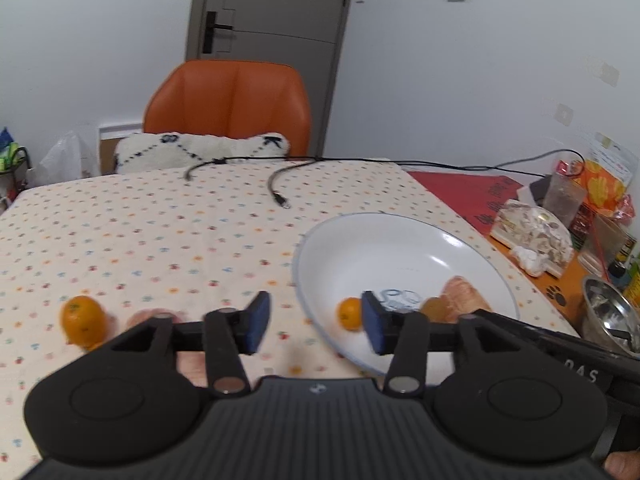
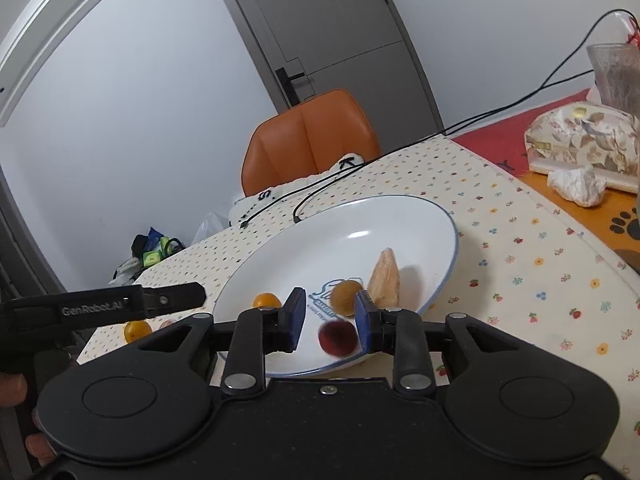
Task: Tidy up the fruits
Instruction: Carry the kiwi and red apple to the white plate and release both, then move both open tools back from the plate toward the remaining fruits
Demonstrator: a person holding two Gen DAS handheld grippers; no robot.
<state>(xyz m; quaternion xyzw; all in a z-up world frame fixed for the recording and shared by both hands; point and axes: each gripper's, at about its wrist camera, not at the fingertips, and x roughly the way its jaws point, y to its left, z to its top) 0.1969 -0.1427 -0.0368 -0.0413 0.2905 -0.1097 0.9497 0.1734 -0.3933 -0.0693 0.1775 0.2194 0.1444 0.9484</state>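
While the right tongs (image 2: 330, 322) are hanging spread over a dark red fruit (image 2: 337, 338) in the plate (image 2: 440, 216), the spread, empty left tongs (image 1: 316, 322) are risking nudging the surface-bound kumquat (image 1: 83, 321) into a roll.

walls: plain white | grey door (image 1: 272, 20): closed, behind orange chair (image 1: 228, 100) | chair: patterned cushion (image 1: 200, 150) on seat | light: even, indoor

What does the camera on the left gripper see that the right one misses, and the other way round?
Only the left wrist view shows the steel bowl at the table's right edge. Only the right wrist view shows the dark red fruit blurred between the right gripper fingers. Both show the white plate holding a small orange, another orange on the cloth, and the orange chair.
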